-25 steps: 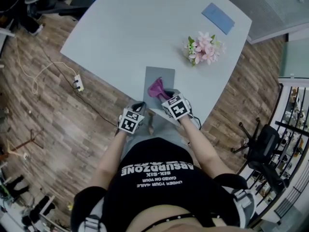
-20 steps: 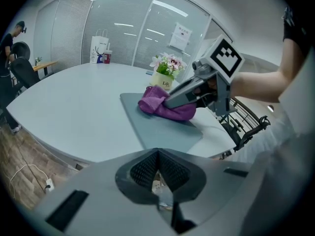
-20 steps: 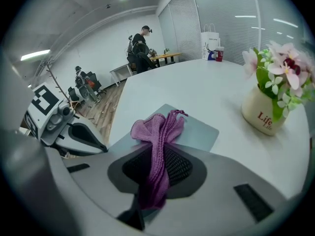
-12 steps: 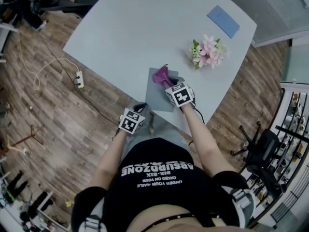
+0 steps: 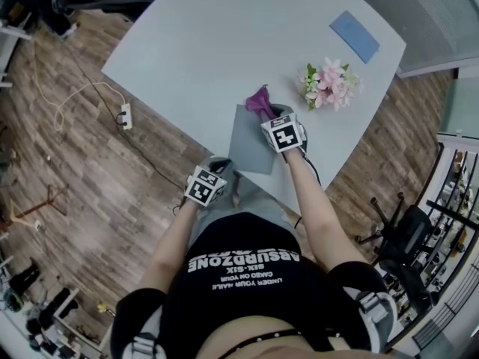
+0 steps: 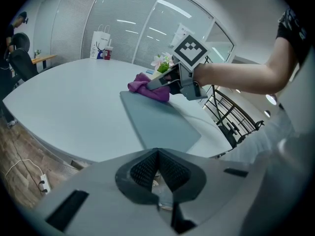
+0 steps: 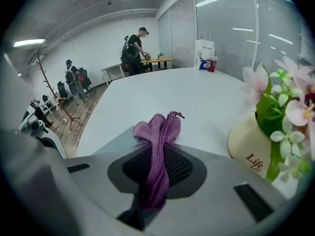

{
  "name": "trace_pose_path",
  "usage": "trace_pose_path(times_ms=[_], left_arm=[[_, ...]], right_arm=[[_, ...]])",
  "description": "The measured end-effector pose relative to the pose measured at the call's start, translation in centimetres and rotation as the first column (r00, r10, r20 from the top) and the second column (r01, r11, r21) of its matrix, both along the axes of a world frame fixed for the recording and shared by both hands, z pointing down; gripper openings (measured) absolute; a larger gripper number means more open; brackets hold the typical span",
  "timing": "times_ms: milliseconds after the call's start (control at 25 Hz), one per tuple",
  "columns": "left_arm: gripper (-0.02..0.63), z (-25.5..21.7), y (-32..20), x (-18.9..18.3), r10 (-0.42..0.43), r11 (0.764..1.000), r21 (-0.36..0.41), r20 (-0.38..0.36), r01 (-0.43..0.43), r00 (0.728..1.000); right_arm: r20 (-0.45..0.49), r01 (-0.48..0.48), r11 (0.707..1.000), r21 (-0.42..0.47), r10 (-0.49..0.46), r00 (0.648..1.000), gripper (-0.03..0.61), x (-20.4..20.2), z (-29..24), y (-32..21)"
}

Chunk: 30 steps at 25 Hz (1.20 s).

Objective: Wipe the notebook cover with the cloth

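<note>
Pushed farther up than a second ago: cloth (image 5: 260, 102) now at the far end of the notebook (image 5: 249, 142), touching its grey cover. Lies flat on the surface (image 5: 194, 51), that notebook, close to the front edge. Right hand-held gripper (image 5: 269, 114) clamped on the cloth, purple folds bunched between the jaws. Left hand-held gripper (image 5: 218, 164) with jaws together on nothing, just off the surface edge near the notebook's near corner. Flowers (image 5: 331, 83) in a cream pot just beyond the cloth. Blue card (image 5: 355, 36) well apart.

Office: blinded glass partitions (image 7: 231, 23), swivel chair (image 5: 408, 230), meeting table (image 5: 209, 51).
</note>
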State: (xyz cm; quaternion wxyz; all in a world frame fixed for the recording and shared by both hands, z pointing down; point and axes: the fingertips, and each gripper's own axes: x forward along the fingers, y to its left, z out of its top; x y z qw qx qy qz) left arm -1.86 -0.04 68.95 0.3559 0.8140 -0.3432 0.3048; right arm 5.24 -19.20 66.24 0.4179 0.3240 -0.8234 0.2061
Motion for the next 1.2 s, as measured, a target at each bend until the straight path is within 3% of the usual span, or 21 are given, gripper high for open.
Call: trace_pose_path(times_ms=[240,680,1200], left_arm=[[0.014,-0.1,0.1,-0.1,0.001,1.000,-0.002,-0.007,-0.001,1.000],[0.014,-0.6,0.0,-0.1,-0.003,1.000,-0.001,-0.009,0.003,1.000],[0.014,-0.3,0.0,0.0,-0.019,1.000,0.018,-0.009,0.019,1.000]], right_arm=[[-0.010,0.001,1.000,0.028,-0.001,1.000,0.075,-0.9,0.0,0.2],[-0.051,0.160,0.983,0.087,-0.156,0.986,0.075,-6.3,0.1,0.9],[-0.016,0.243,0.962,0.121,-0.243,0.970,0.075,-7.5,0.2,4.4]])
